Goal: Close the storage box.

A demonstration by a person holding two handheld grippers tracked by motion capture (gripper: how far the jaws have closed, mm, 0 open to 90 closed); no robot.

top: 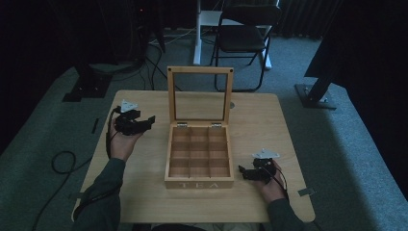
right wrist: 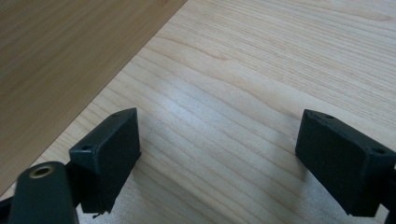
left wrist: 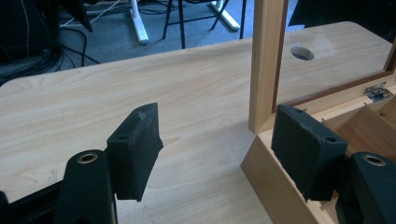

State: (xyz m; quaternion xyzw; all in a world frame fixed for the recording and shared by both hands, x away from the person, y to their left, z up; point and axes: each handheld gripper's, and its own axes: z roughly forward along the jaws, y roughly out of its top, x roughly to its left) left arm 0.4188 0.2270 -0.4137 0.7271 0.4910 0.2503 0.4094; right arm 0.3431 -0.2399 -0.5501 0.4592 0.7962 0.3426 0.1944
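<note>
A wooden tea box (top: pixel 199 159) stood at the middle of the bench (top: pixel 260 125), its glass-paned lid (top: pixel 200 94) raised upright at the box's twelve o'clock edge and its nine compartments showing bare wood. The word TEA ran along the box's six o'clock wall.

The left gripper (top: pixel 144 122) hovered at about ten o'clock from the box, near the lid's left post but apart from it, held in the person's left hand (top: pixel 123 139). Its fingers (left wrist: pixel 135 151) stood spread with nothing between them; in the left gripper view, one finger lay over bare bench and the other in front of the box's corner, with the lid's post (left wrist: pixel 266 65) rising between them farther off. Through the pane a round hole (left wrist: pixel 302 52) in the bench showed.

The right gripper (top: pixel 245 173) rested at about four o'clock from the box, just beside its right wall, in the person's right hand (top: pixel 270 185). Its fingers (right wrist: pixel 109 156) were also spread wide, over bare bench, with the box's wall (right wrist: pixel 60 56) at the upper left of the right gripper view.

A folding chair (top: pixel 245 33) stood on the floor beyond the bench, at twelve o'clock.
</note>
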